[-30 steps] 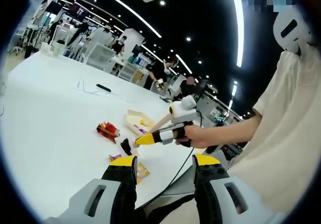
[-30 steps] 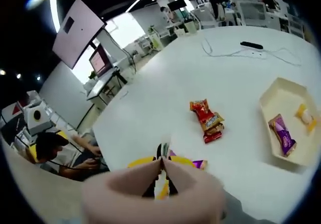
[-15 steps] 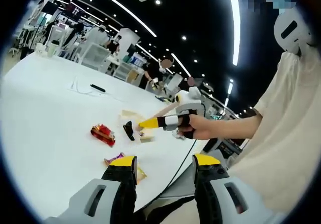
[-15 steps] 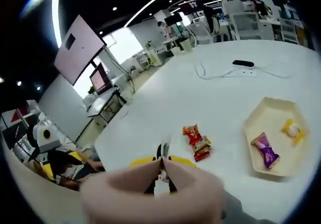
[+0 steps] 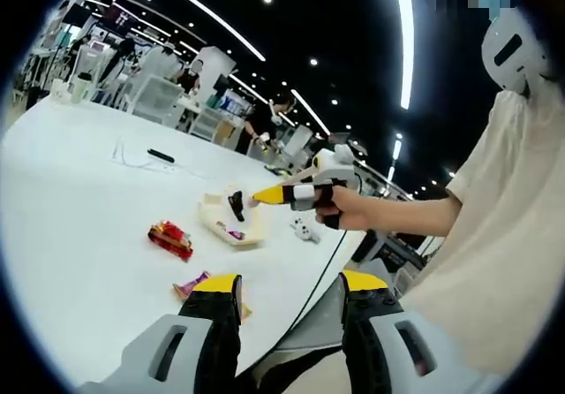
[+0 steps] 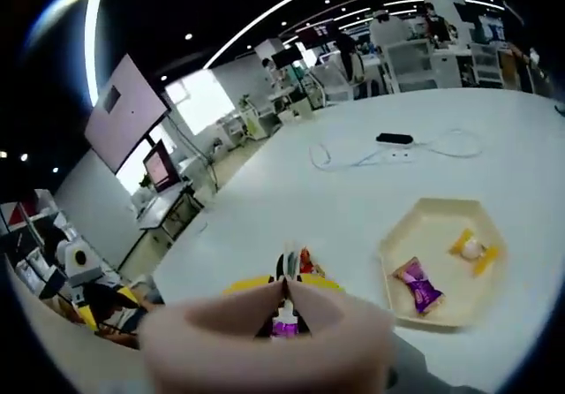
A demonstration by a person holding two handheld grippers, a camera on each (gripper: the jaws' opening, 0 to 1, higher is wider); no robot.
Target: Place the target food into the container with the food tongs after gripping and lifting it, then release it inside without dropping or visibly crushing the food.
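My right gripper (image 5: pixel 275 196), held by a hand, is shut on the food tongs (image 5: pixel 247 200), and the tongs' dark tip hangs just above the cream tray (image 5: pixel 212 220). In the right gripper view the closed tongs (image 6: pixel 284 275) rise between the yellow jaws of my right gripper (image 6: pixel 282 286). I cannot tell whether any food is pinched in them. The tray (image 6: pixel 437 239) holds a purple candy (image 6: pixel 417 286) and a yellow candy (image 6: pixel 472 248). A red snack packet (image 5: pixel 169 238) and a purple-yellow candy (image 5: pixel 196 284) lie on the table. My left gripper (image 5: pixel 289 290) stands open near the table's edge.
A black remote (image 6: pixel 393 138) with a white cable (image 6: pixel 441 147) lies farther out on the white table (image 5: pixel 79 200). A small white object (image 5: pixel 303 229) sits by the table's edge. The person in a cream shirt (image 5: pixel 503 261) stands at the right. Desks and people fill the background.
The right gripper with the tongs has risen from near the front candy and moved over to the tray. In the right gripper view the tray has come closer.
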